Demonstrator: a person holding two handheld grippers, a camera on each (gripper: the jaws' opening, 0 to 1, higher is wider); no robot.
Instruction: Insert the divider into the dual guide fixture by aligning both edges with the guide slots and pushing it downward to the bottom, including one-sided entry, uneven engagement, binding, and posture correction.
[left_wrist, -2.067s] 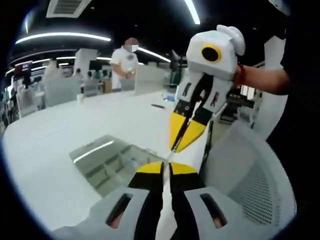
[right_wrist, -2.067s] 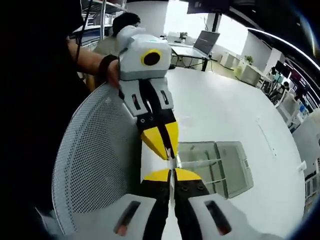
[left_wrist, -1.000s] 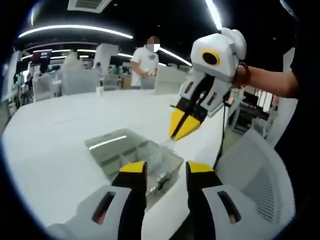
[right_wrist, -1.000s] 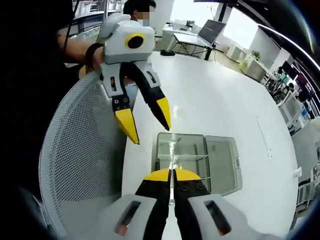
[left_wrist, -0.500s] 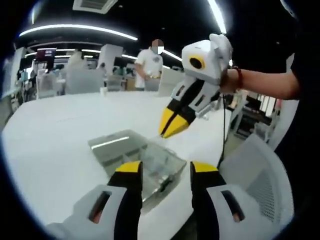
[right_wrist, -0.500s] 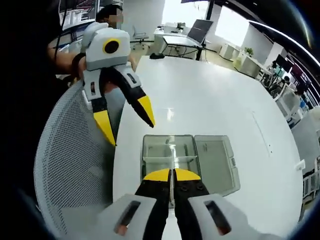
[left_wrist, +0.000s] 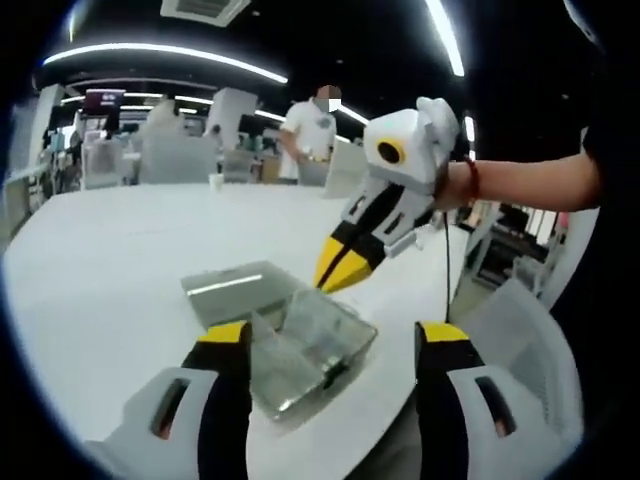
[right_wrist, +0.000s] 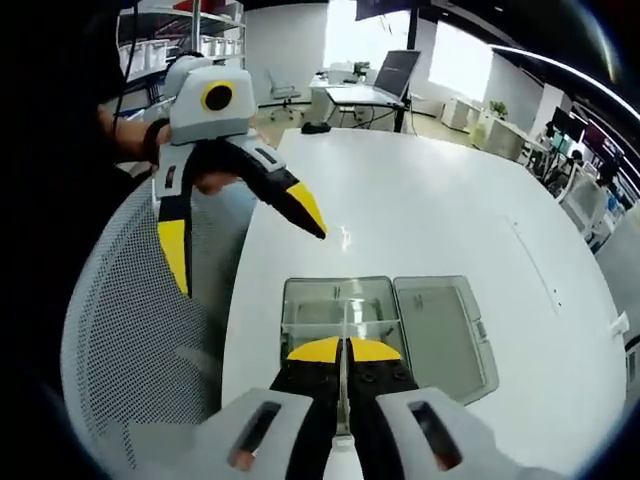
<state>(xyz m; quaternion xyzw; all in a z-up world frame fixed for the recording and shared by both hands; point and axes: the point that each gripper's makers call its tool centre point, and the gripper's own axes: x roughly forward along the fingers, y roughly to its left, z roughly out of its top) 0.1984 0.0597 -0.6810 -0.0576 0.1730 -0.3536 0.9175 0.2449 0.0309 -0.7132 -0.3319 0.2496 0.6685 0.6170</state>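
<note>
In the left gripper view, my left gripper (left_wrist: 330, 345) stands spread wide and empty above the clear fixture (left_wrist: 285, 330) on the white table (left_wrist: 90, 270). The right gripper (left_wrist: 335, 272) reaches in from the right, jaws pressed together just over the box.

In the right gripper view, my right gripper (right_wrist: 342, 350) is clamped on the thin transparent divider (right_wrist: 343, 300), held edge-on over the fixture's left compartment. I judge the sheet light, stiff, slippery and prone to cocking, so I'd hold its top edge centrally.
</note>
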